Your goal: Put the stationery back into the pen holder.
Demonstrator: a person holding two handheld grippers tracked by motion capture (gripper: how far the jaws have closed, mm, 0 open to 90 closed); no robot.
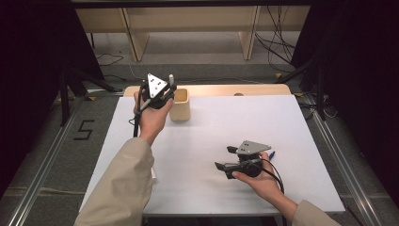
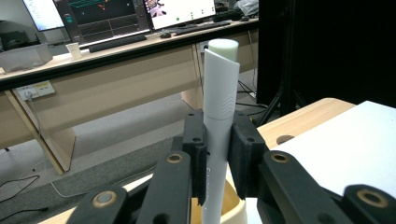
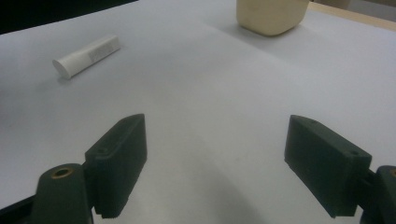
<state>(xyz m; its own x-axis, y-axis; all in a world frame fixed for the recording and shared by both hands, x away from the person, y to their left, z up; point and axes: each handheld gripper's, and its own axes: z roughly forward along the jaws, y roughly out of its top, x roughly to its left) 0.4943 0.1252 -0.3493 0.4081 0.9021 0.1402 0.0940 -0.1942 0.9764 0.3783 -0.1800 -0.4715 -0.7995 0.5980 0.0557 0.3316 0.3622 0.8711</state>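
A white pen-like tube (image 2: 218,107) is clamped upright between the pads of the left gripper (image 2: 219,154), its capped end uppermost and its lower end held just over the mouth of a cream cup (image 1: 180,104). In the high view the left gripper (image 1: 162,92) is seen at the far edge of the table (image 1: 211,136), left of the middle, just beside and above the cup, which stands on the white sheet near that far edge. The right gripper (image 1: 225,157) is held low over the near right part of the table, its jaws spread wide with nothing between them. A small white tube (image 3: 86,55) is seen lying flat on the sheet in the right gripper view, well apart from the cup.
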